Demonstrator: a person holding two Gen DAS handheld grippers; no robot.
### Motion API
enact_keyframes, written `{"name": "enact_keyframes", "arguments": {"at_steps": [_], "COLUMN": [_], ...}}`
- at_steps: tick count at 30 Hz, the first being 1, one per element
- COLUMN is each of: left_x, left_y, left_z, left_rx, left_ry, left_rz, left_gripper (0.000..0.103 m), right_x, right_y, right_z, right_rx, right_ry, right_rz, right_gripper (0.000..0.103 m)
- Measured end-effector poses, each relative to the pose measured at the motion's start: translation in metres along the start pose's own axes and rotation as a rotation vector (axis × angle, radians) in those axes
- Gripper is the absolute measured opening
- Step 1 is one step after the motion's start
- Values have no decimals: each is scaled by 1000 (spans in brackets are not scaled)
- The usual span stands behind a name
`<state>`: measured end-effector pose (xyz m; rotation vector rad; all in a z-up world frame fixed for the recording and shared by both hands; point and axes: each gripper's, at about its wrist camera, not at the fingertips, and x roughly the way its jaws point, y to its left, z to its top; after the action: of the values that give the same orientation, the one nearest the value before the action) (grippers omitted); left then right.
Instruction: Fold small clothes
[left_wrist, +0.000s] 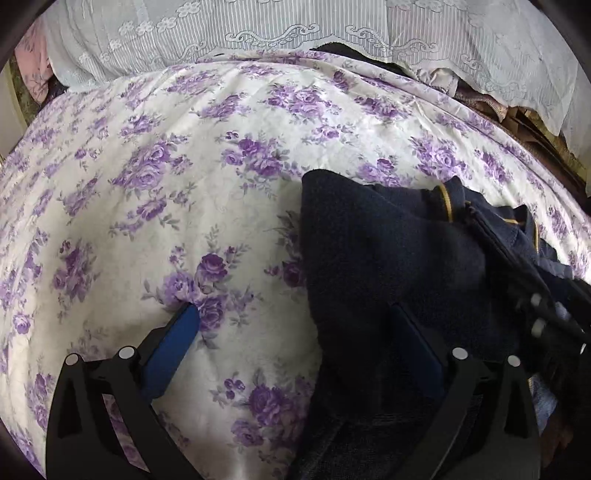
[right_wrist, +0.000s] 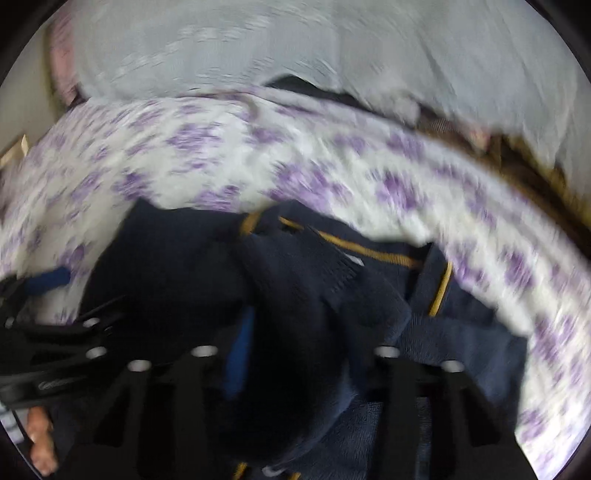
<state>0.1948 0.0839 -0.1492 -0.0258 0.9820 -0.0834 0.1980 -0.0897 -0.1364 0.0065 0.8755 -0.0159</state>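
Observation:
A navy knit garment (left_wrist: 388, 258) with thin mustard stripes lies bunched on the right part of a bedsheet printed with purple flowers (left_wrist: 147, 177). My left gripper (left_wrist: 293, 310) stands open and wide. Its left blue pad (left_wrist: 173, 347) rests over the sheet and its right finger lies on the garment's left edge. The right wrist view is blurred. There a thick fold of the navy garment (right_wrist: 314, 288) bulges between the narrowed fingers of my right gripper (right_wrist: 306, 332), whose blue pad (right_wrist: 240, 350) presses on it. The left gripper (right_wrist: 48, 278) shows at that view's left edge.
A pale lace-trimmed cloth (left_wrist: 295, 26) hangs along the far side of the bed. Brown folded fabrics (left_wrist: 532, 122) sit at the back right and a pink cloth (left_wrist: 33, 55) at the back left. A person's hand (right_wrist: 40, 435) shows at the lower left.

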Motion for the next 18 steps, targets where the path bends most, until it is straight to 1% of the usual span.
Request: {"name": "enact_keyframes", "arguments": {"at_steps": [1,3,4,5,6,7,8,9,12,13,14,15,18], "left_x": [0,-2,-1,1,1,1,0,-2,-5,-8,-11,-18,-39], "left_y": [-2,-3,-2,-1,0,-1,-2,-3,-4,-4,-4,-5,-10], "left_z": [0,-3,-3,-1,0,0,-1,-2,-2,-2,-2,-1,1], "left_rx": [11,15,10,6,5,6,9,10,8,4,3,6,20], "left_ry": [-8,-13,-11,-9,-8,-10,-12,-15,-14,-12,-14,-26,-79], "left_rz": [13,17,11,6,5,9,15,20,22,17,13,-1,-44], "left_gripper": [99,99,99,99,99,99,99,99,99,98,98,98,98], "right_x": [-6,-28,-38,-44,-48,-49,-49,-51,-66,-70,-72,-79,-102], "right_y": [-12,-45,-62,-76,-97,-114,-126,-141,-164,-168,-171,-172,-167], "right_z": [-2,-14,-23,-31,-46,-59,-69,-82,-101,-102,-101,-98,-86], "right_rx": [58,196,262,313,395,460,502,555,657,682,696,700,657], "right_ry": [-18,-64,-81,-86,-77,-58,-43,-48,-100,-114,-127,-156,-254], "right_rz": [38,124,149,166,198,223,243,281,369,404,415,415,377], "right_gripper": [20,20,20,20,21,29,40,40,40,42,42,42,42]}}
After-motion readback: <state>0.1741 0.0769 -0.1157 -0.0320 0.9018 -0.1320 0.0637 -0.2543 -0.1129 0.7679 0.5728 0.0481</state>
